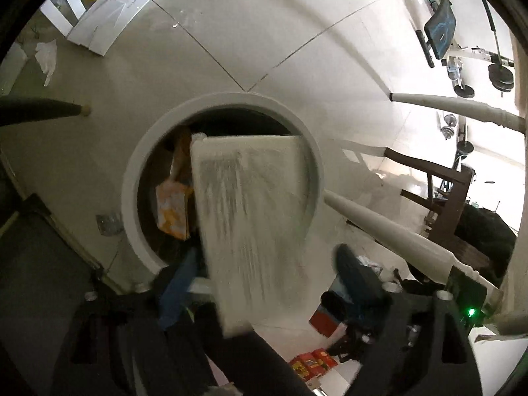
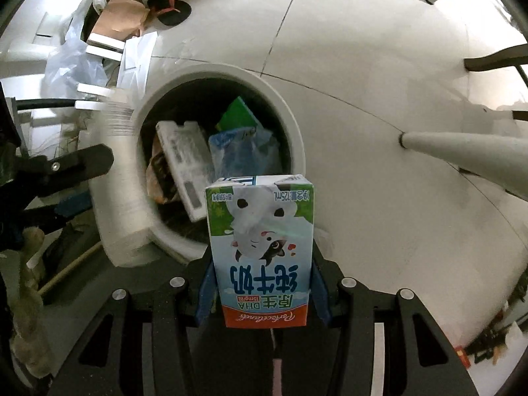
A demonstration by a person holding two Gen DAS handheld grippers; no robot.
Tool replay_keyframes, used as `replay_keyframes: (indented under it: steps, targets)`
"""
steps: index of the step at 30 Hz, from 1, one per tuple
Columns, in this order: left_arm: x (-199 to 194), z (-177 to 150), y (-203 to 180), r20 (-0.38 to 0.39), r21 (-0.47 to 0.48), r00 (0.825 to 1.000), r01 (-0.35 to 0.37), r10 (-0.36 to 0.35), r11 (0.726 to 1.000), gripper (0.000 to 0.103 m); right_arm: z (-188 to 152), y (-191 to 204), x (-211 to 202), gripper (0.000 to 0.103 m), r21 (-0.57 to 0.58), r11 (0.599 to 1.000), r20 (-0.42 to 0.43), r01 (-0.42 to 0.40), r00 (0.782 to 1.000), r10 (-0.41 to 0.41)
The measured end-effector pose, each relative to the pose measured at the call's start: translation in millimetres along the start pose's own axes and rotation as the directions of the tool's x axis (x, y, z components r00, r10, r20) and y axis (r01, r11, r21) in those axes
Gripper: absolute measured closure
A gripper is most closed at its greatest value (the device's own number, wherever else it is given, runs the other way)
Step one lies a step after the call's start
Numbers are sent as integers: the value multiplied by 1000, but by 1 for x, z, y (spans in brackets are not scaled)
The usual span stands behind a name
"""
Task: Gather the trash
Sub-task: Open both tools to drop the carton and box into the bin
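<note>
Milk carton (image 2: 260, 250) sits clamped in right claw (image 2: 262, 293); left claw (image 1: 264, 283) spread around cup stack (image 1: 254, 227).

A pale tiled floor (image 1: 204, 76) with dark grout lines carries a round white bin (image 1: 138, 178). White boards (image 1: 115, 10) and a crumpled white bag (image 1: 46, 56) lie on it well apart from the bin. Small red boxes (image 1: 312, 363) lie near the lower edge.
</note>
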State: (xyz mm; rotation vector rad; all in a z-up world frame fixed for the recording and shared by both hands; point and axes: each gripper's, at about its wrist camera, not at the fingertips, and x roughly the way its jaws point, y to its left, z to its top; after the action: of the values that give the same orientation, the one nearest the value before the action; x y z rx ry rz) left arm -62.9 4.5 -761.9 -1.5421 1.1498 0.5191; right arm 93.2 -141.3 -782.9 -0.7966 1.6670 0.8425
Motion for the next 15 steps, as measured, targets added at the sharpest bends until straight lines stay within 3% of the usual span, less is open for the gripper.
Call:
replay_keyframes:
  steps: [4, 7, 8, 10, 11, 15]
  targets:
    - [-15, -8, 12, 36, 7, 998, -61, 60, 998, 3, 14, 0, 9, 51, 17, 999, 21, -52, 998, 51]
    - [-33, -20, 26, 105, -7, 984, -141, 141, 990, 3, 18, 7, 9, 46, 16, 994, 37, -107, 994, 106]
    - [-42, -26, 30, 147, -9, 970, -194, 194, 981, 3, 17, 10, 8, 39, 10, 993, 45, -116, 992, 115]
    - [-55, -37, 32, 216, 6, 929, -309, 300, 951, 3, 14, 18, 5, 1, -2, 993, 66, -116, 991, 116]
    - [-62, -46, 31, 253, 25, 897, -381, 363, 924, 3, 10, 20, 2, 0, -7, 994, 73, -112, 991, 112]
    - [-73, -63, 28, 309, 66, 823, -519, 477, 852, 3, -12, 29, -14, 0, -13, 1000, 102, -3, 995, 5]
